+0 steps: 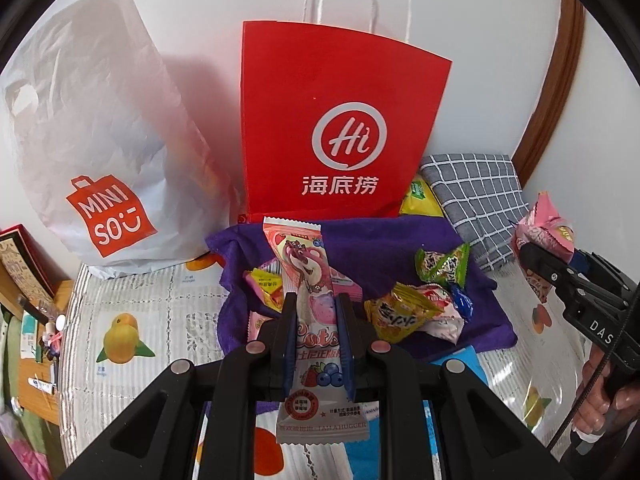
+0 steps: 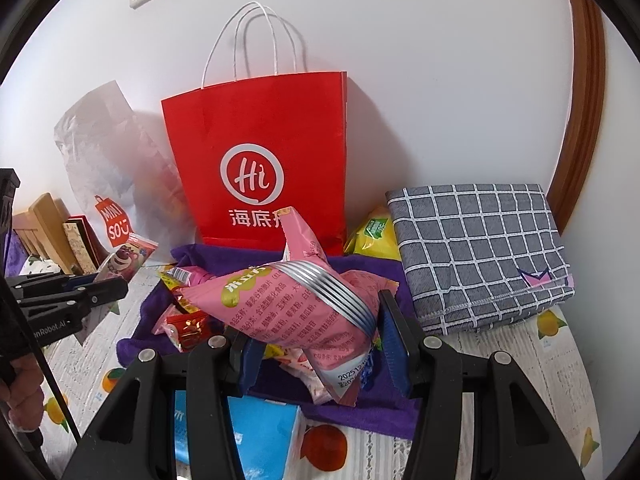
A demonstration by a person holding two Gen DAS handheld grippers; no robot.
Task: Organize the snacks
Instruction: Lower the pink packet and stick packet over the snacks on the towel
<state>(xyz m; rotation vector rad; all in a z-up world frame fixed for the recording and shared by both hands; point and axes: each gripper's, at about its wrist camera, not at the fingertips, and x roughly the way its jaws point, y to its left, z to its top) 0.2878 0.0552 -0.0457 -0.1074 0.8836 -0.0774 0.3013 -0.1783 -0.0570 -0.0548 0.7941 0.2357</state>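
My left gripper point(image 1: 316, 316) is shut on a long pink bear-print snack bar point(image 1: 308, 280), which stands upright above the purple cloth point(image 1: 380, 248). In the right wrist view, my right gripper point(image 2: 320, 344) is shut on a puffy pink snack packet point(image 2: 280, 304) lying slantwise between the blue pads. Several loose sweets and packets point(image 1: 404, 312) lie heaped on the cloth. A red paper bag point(image 1: 336, 128) with white handles stands behind the cloth against the wall. Each gripper shows at the edge of the other's view: the right gripper point(image 1: 536, 256) and the left gripper point(image 2: 108, 286).
A crumpled white shopping bag point(image 1: 100, 140) leans left of the red bag. A folded grey checked cloth point(image 2: 476, 252) and a yellow packet point(image 2: 372, 236) lie at the right. A blue box point(image 2: 260, 432) sits near the front on the fruit-print tablecloth point(image 1: 132, 320). Wooden items point(image 2: 52, 232) stand far left.
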